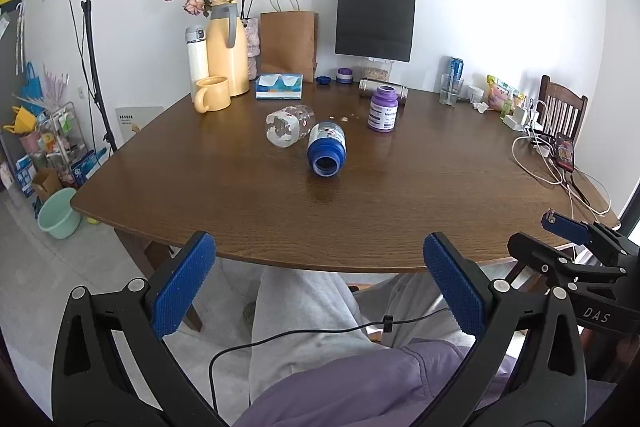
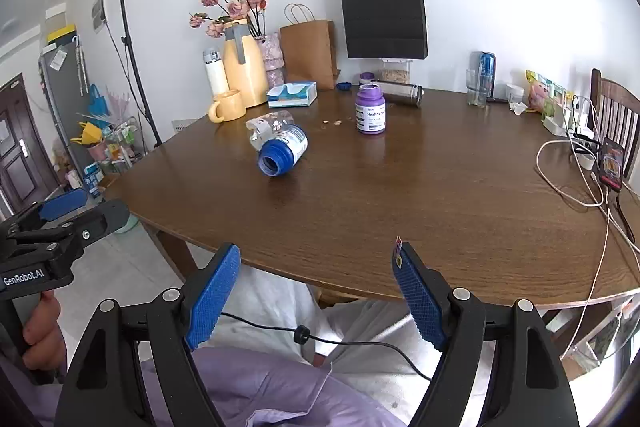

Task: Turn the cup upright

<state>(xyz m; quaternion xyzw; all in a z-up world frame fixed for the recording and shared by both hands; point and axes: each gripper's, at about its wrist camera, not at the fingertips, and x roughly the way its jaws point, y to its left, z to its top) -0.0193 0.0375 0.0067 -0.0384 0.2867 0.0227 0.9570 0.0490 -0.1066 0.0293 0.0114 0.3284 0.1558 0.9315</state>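
Note:
A cup with a blue neck (image 1: 326, 149) (image 2: 282, 151) lies on its side mid-table, its mouth turned toward me. Touching it on the far left lies a clear plastic cup (image 1: 290, 126) (image 2: 268, 125), also on its side. My left gripper (image 1: 319, 247) (image 2: 102, 203) is open and holds nothing, hovering just off the table's near edge above the person's lap. My right gripper (image 2: 316, 251) (image 1: 530, 229) is open beside it, to the right, also with nothing in it. Both are well short of the cups.
A purple bottle (image 1: 383, 111) stands right of the cups. At the back left are a yellow mug (image 1: 212, 93), yellow jug (image 1: 228, 47) and tissue box (image 1: 279, 86). Cables and a phone (image 1: 565, 151) lie at the right edge, near a wooden chair (image 1: 562, 111).

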